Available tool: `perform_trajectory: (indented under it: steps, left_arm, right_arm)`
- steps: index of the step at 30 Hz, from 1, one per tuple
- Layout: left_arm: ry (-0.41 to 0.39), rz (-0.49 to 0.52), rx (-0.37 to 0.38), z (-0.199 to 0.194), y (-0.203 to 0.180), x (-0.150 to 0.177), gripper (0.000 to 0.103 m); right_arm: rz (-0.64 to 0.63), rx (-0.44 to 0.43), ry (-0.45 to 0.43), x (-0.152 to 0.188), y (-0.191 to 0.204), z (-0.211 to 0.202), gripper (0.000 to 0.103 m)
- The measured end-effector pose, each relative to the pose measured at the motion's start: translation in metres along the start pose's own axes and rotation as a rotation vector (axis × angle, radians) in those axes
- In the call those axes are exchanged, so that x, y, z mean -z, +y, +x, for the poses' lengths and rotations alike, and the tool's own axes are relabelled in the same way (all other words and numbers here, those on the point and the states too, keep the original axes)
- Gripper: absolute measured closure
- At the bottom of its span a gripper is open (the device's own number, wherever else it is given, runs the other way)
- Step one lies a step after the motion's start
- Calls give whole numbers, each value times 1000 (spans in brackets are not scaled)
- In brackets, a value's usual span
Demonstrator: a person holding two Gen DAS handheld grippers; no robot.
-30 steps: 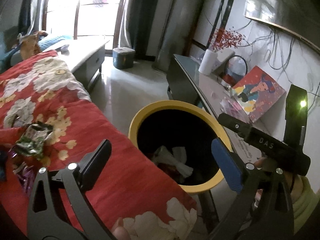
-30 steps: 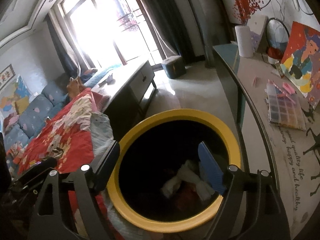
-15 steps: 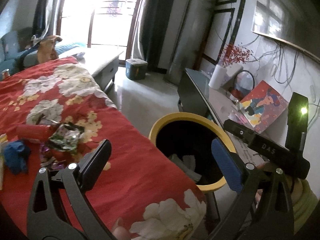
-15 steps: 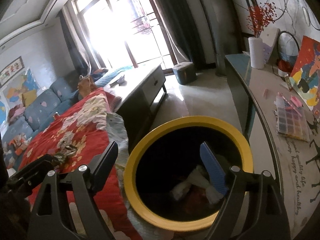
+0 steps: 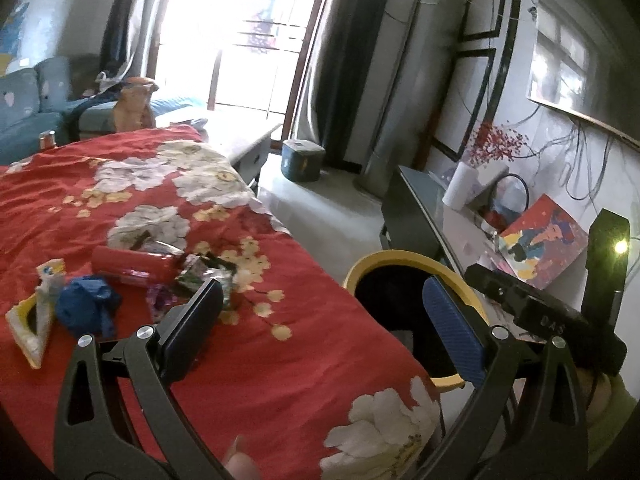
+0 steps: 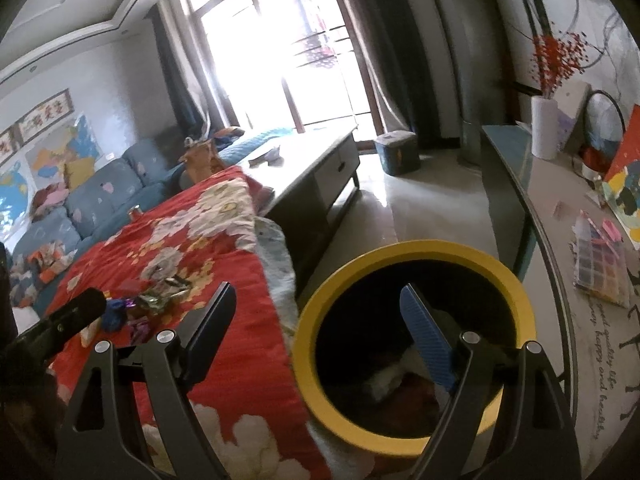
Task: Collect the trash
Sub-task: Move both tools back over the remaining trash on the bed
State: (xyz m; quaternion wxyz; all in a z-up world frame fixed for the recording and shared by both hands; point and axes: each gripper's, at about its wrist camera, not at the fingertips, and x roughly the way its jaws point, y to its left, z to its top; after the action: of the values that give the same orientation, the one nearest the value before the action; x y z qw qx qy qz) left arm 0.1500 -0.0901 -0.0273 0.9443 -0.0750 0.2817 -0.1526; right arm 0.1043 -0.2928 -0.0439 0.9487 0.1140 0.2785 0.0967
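1. Right, left claw [image 5: 324,312] is spread wide over the red floral cloth [image 5: 280,344], nothing between its fingers.
2. Trash sits in a loose heap on that cloth at about 10 o'clock from the left claw: a red can [image 5: 132,264] on its side, a crumpled silver-green wrapper [image 5: 208,272] touching its right end, and a purple foil scrap [image 5: 160,296] just below.
3. Further left, at 9 o'clock, a blue crumpled wad [image 5: 86,310] lies against a white-and-yellow packet [image 5: 34,320].
4. Over to the right claw [image 6: 320,320]: also gaping wide and holding nothing, its blue-padded finger [image 6: 426,340] hanging over the mouth of the bin.
5. That yellow-rimmed bin [image 6: 400,250] stands right beside the edge of the cloth, at 3 o'clock from the trash heap, with white crumpled paper [image 6: 384,380] and something reddish already inside.
6. From the right wrist view, the heap [image 6: 156,304] shows small at 9 o'clock, well apart from that claw.
7. At 3 o'clock of the bin runs a long grey table [image 6: 560,184] carrying a white roll [image 6: 544,128] and a colourful painting [image 5: 544,248].
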Motion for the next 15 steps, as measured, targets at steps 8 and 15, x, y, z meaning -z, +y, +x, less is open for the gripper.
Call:
perform_trajectory:
  steps: [8, 15]
  left_arm:
    - [-34, -34, -29, -15, 19, -1, 11]
    - [-60, -54, -52, -28, 33, -2, 11]
  right_arm:
    - [-51, -42, 7, 3, 28, 0, 22]
    - [-93, -77, 18, 7, 52, 1, 22]
